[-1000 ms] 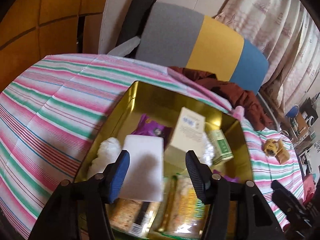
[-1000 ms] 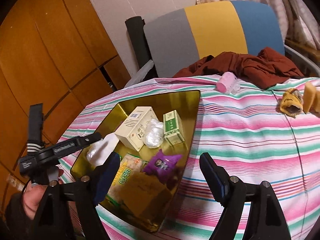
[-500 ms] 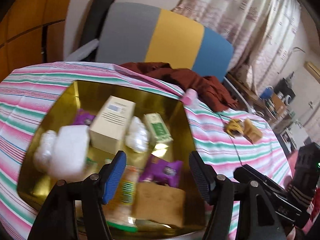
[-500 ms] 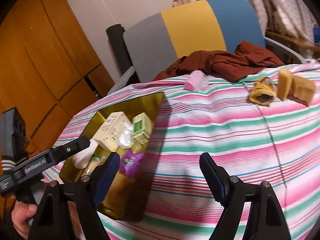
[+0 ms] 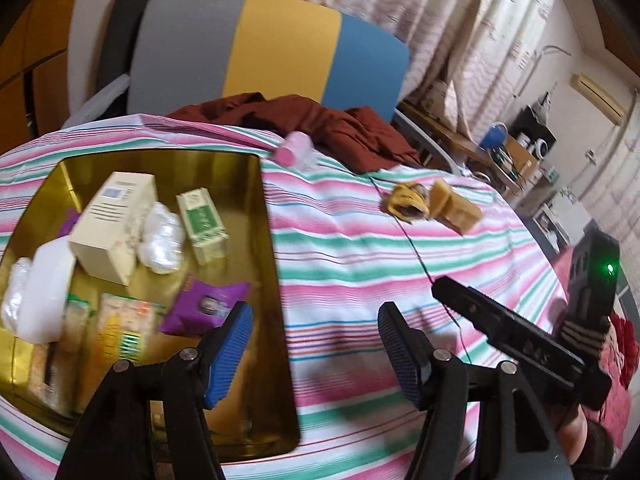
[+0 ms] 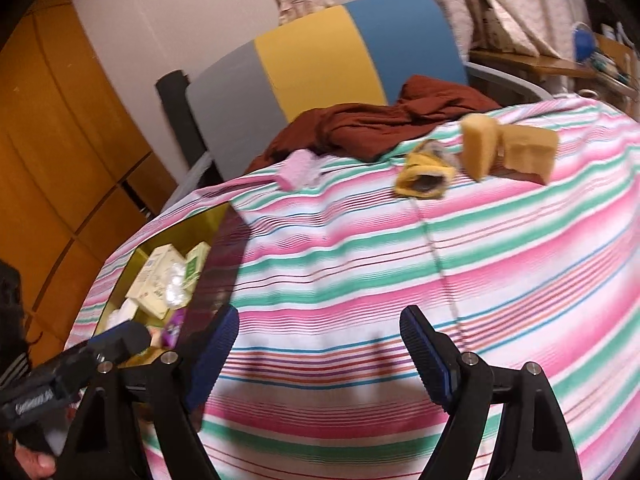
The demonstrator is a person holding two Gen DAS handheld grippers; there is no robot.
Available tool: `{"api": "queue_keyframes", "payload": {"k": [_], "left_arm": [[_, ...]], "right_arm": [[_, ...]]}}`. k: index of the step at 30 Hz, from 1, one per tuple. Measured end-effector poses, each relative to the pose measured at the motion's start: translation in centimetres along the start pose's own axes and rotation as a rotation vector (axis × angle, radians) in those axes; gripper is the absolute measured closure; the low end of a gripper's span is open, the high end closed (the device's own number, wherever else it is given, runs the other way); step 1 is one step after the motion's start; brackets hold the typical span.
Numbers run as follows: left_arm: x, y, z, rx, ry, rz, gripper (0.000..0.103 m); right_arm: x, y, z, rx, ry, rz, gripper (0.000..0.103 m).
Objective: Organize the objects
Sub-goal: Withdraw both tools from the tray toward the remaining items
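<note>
**We swing away from the tray toward the loose items**

At left, our gold tray [image 5: 276, 240] now sits off-centre, already filled. Our left gripper [image 5: 314, 354], its jaws just widened and empty, has drifted right over the striped cloth [image 5: 360, 264]. Our right gripper [image 6: 320, 354], spread and empty, now faces the yellow pouch [image 6: 424, 172] and sponge blocks [image 6: 508, 152] still outside

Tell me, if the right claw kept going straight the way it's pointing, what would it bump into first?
Probably just the bare striped tablecloth: the open right claw aims at it, short of the yellow wrapper beyond.
</note>
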State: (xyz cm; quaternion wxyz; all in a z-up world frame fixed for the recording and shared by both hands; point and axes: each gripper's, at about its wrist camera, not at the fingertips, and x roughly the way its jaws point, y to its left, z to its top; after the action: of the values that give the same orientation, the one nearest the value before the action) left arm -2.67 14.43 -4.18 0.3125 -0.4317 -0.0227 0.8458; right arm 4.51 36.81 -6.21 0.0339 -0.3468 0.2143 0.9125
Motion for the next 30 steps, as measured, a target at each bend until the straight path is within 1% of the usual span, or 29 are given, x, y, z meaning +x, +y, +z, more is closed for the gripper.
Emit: {"api": "queue_keyframes", "payload": {"k": [5, 12, 14, 18, 24, 26, 28, 30], "left_arm": [[1.2, -2.3, -0.2, 0.042, 0.028, -0.026, 0.037], [3.2, -5.1, 0.0, 0.089, 0.076, -0.051, 0.037], [4.2, -5.8, 0.3, 0.094, 0.092, -0.070, 0.037], [6.4, -7.1, 1.1, 0.091, 0.119, -0.094, 0.037], [10.1, -9.6, 3.1, 0.101, 0.127, -0.095, 0.037], [11.6, -10.7, 4.1, 0.105, 0.121, -0.084, 0.037], [13.0, -11.5, 5.0, 0.113, 0.120, -0.085, 0.037], [14.7, -12.5, 6.1, 0.128, 0.125, -0.065, 0.035]], "right_arm": [[-0.2, -2.5, 0.3, 0.027, -0.012, -0.046, 0.019], [-0.2, -5.5, 0.7, 0.022, -0.028, -0.110, 0.019], [-0.2, -6.7, 0.9, 0.022, -0.034, -0.131, 0.019], [-0.3, -9.0, 1.7, -0.011, -0.050, -0.207, 0.019], [-0.6, -13.3, 2.8, -0.047, -0.084, -0.339, 0.018], [-0.6, -15.0, 2.6, -0.022, -0.096, -0.385, 0.018], [-0.4, -16.1, 2.3, 0.031, -0.082, -0.385, 0.018], [-0.2, -17.0, 2.1, 0.072, -0.079, -0.380, 0.018]]}}
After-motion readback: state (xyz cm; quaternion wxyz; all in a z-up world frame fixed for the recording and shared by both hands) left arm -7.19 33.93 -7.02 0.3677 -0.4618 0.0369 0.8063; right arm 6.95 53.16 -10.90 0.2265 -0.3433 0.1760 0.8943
